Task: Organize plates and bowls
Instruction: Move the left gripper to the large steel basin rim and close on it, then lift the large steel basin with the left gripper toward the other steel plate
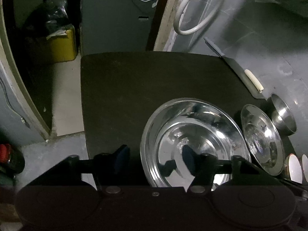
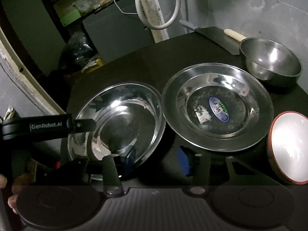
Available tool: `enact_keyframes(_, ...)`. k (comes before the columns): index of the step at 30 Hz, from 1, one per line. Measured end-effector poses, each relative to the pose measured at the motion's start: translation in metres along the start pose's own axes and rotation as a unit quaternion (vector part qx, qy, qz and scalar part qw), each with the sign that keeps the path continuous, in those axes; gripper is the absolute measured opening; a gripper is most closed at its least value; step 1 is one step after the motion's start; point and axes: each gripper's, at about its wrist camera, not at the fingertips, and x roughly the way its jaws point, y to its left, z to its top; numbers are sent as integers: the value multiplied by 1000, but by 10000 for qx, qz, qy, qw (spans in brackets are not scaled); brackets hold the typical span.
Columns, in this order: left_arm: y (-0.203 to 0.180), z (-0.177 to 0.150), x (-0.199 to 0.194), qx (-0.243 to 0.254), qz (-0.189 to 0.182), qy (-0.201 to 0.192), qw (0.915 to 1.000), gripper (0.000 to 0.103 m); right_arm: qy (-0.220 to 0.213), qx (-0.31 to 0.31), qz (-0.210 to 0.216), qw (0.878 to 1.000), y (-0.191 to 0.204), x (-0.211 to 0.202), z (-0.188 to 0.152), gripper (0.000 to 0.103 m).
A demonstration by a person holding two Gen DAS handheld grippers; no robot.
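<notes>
A deep steel dish [image 1: 192, 134] sits on the black table [image 1: 134, 80]. My left gripper [image 1: 155, 158] straddles the dish's left rim, one blue pad outside and one inside, with a wide gap, so it is open. My right gripper [image 2: 156, 159] straddles the right rim of the same deep steel dish [image 2: 115, 123] and is also open. A black finger [image 2: 84, 125] of my left gripper reaches over the opposite rim. To the right lie a flat steel plate [image 2: 217, 107] with a blue sticker, a small steel bowl [image 2: 271, 61] and a red-rimmed white bowl [image 2: 290, 148].
A cleaver [image 2: 217, 38] and a cream-handled knife [image 2: 233, 34] lie at the table's far right corner. A white hose [image 2: 157, 5] loops on the wall behind. A yellow bin [image 1: 61, 46] stands on the floor to the left. A person's fingertips [image 2: 3, 182] show at the lower left.
</notes>
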Motion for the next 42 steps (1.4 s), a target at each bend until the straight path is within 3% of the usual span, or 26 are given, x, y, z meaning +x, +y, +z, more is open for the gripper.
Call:
enact_keyframes(3,3,-2,1,-60,-47,33,10000,49,-14,17,35,10000,0,0,0,43)
enact_keyframes(7,5,-3,0,-127,-100,41,9999,33,-42,23,95,9999,2,0,1,35)
enact_keyframes(12,7,-6,-2,-168,-48,32,9998,22,-54,-80,132,9999,7,0,0,23)
enact_keyframes(25,2,-17,-24,-138,48,-225,9996,20,-147,-225,196,9994,8,-6,-2,23)
enact_keyframes(42,-27,-52,-81,12,358,-648,9973,20,-484,-639,461,9957,5,-64,-15,23)
